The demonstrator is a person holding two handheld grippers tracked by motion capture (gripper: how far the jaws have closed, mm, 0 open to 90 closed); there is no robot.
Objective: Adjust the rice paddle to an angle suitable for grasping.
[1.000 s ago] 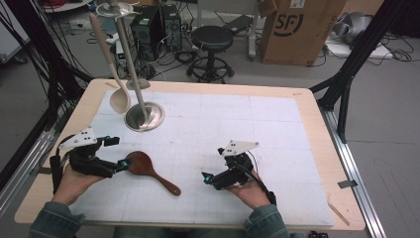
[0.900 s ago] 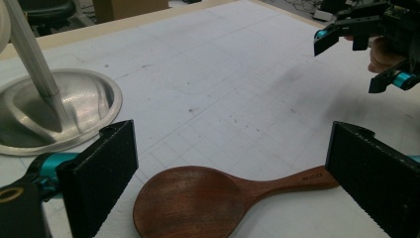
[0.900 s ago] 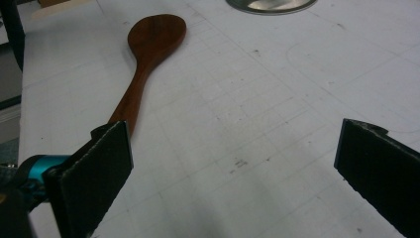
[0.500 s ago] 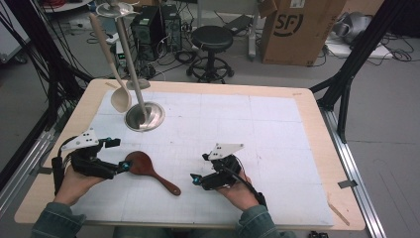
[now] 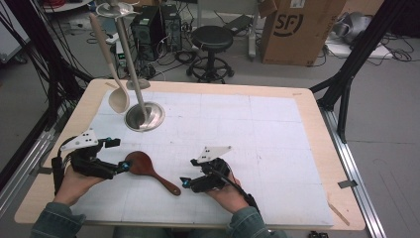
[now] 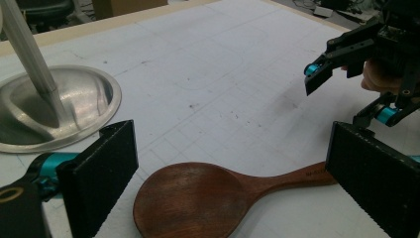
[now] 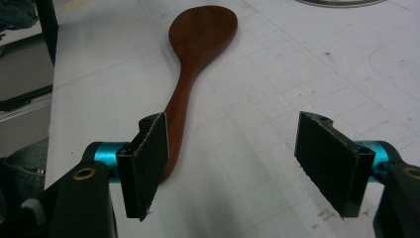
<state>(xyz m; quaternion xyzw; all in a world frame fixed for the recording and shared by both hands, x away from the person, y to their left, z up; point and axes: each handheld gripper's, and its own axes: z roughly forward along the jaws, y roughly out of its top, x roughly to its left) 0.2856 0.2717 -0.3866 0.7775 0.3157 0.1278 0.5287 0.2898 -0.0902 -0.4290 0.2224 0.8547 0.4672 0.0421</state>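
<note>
**Wooden spoon flat on the mat between two grippers**

Dark brown wood, the spoon (image 5: pixel 148 169) lies on the white gridded mat (image 5: pixel 257 129), bowl to the left, handle running right and nearer. Left gripper (image 5: pixel 121 154) stands spread around the bowl without touching it. Right gripper (image 5: pixel 184 182) sits at the handle's tip; its jaws have just been closing, still apart, the handle beside one pad rather than pinched. A steel stand (image 5: pixel 144 117) rises at far left.

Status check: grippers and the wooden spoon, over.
Left gripper open around the dark wooden spoon's bowl. Right gripper open, jaws just closing, nothing between. Nothing in the way.
</note>
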